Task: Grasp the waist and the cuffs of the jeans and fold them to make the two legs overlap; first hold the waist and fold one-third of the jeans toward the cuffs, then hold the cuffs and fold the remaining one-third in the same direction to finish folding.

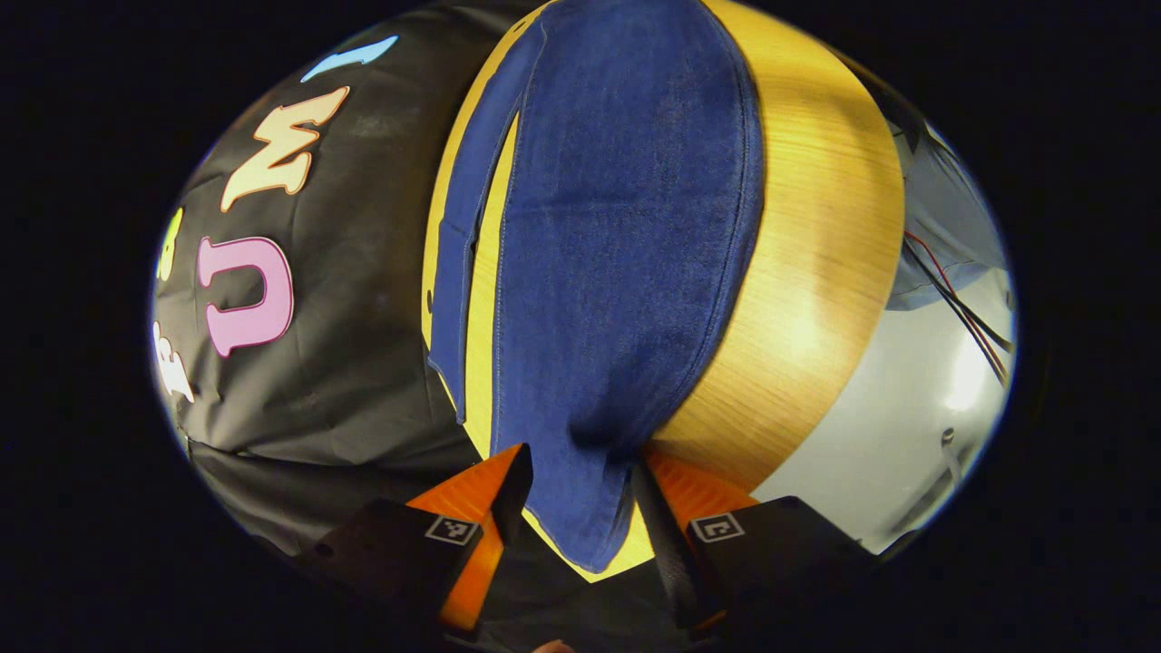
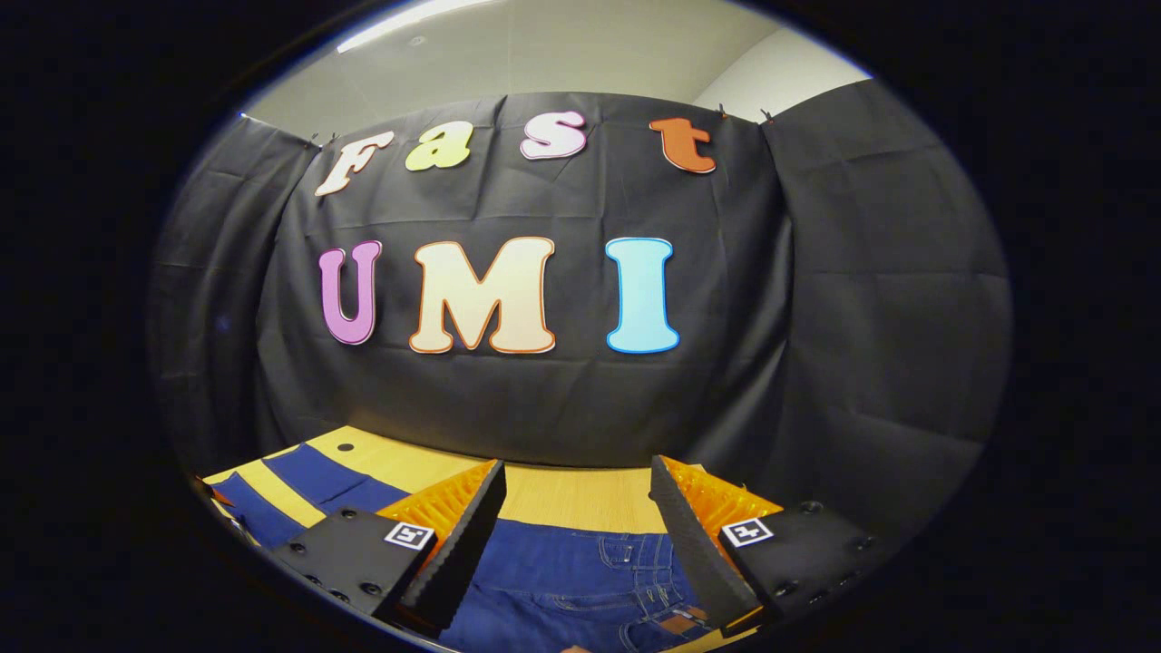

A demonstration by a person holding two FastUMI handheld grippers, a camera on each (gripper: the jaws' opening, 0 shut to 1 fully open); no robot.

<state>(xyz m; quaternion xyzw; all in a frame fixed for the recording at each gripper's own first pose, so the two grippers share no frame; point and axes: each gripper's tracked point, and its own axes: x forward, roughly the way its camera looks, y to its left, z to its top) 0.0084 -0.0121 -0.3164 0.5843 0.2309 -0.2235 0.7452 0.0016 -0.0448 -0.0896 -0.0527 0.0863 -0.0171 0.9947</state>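
A: Left tongs (image 1: 573, 494): we see them parted, a jeans (image 1: 617, 254) cuff lying between the fingers; whether they press it, we cannot tell.

B: Right tongs (image 2: 573, 517) gape wide and released above the waist of the jeans (image 2: 580, 580), touching nothing.

A: We count one pair of jeans, two legs, flat on the tabletop (image 1: 816, 272).

B: The waistband is cut off at the right gripper view's lower edge.

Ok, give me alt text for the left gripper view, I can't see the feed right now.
The left tool has its two fingers open around the near end of a pair of dark blue denim jeans, one finger on either side of the cloth. The jeans stretch away along a light wooden table, with one narrow leg lying apart to the left.
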